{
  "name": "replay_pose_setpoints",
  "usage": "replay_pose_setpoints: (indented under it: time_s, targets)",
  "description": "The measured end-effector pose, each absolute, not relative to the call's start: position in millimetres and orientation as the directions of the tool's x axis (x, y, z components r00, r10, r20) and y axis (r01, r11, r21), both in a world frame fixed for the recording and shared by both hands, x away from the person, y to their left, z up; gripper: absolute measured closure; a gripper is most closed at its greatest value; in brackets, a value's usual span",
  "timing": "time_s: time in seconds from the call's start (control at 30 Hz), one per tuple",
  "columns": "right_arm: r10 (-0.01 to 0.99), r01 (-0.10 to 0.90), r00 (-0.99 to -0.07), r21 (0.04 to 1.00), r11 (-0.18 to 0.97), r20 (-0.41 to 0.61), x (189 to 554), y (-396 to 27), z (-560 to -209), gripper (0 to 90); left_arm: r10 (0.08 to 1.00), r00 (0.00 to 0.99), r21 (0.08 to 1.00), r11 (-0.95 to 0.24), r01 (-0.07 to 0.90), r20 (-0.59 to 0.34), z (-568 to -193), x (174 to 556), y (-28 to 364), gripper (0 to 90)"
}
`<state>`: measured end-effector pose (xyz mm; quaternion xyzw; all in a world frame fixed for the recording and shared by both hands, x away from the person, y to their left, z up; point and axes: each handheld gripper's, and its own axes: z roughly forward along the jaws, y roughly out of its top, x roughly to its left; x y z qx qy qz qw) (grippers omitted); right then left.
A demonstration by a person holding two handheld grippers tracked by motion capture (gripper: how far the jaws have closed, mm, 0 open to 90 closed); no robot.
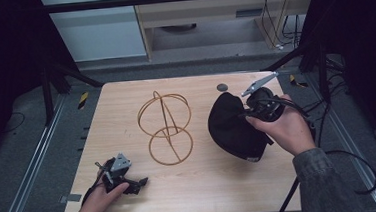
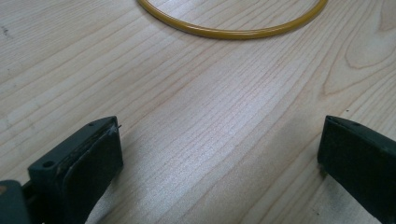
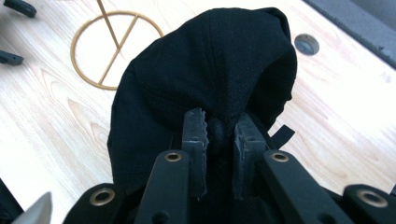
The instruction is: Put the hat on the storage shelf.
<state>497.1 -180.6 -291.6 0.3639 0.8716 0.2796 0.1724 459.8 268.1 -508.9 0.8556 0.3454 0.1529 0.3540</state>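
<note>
A black cap (image 1: 233,125) hangs over the right side of the wooden table (image 1: 201,185), pinched at its crown by my right gripper (image 1: 249,114). In the right gripper view the jaws are shut on a fold of the black cap (image 3: 205,79), with my right gripper (image 3: 219,133) squeezing the fabric between its pads. A gold wire stand (image 1: 166,127) with two hoops rises at the table's middle. My left gripper (image 1: 140,183) rests near the front left edge, open; in the left gripper view its pads (image 2: 88,163) stand wide apart over bare wood, short of the stand's base ring (image 2: 233,31).
A small dark round disc (image 1: 222,87) lies near the table's far edge, also in the right gripper view as the disc (image 3: 306,44). Cables trail off the table's right side. Metal rails run along both sides on the floor.
</note>
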Motion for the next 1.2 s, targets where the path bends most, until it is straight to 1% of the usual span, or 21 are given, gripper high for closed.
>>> replay_pose_setpoints:
  time_s: [0.17, 0.5, 0.77, 1.2]
  targets:
    - [0.722, 0.518, -0.681, 0.616, 0.593, -0.122, 499.5, -172.1, -280.9, 78.3, 0.699, 0.715, 0.711, -0.511, 0.483, 0.017, -508.9, 459.8, 268.1, 0.0]
    - [0.723, 0.497, -0.677, 0.64, 0.586, -0.137, 502.0, -163.2, -262.9, 78.2, 0.701, 0.713, 0.711, -0.51, 0.484, 0.018, -508.9, 459.3, 267.8, 0.0]
    - [0.73, 0.467, -0.67, 0.686, 0.557, -0.137, 501.4, -161.8, -244.0, 78.3, 0.7, 0.714, 0.71, -0.512, 0.485, 0.018, -508.8, 459.3, 267.9, 0.0]
    - [0.721, 0.415, -0.679, 0.736, 0.535, -0.141, 497.3, -152.4, -216.1, 78.3, 0.7, 0.714, 0.709, -0.512, 0.484, 0.018, -508.8, 459.3, 267.8, 0.0]
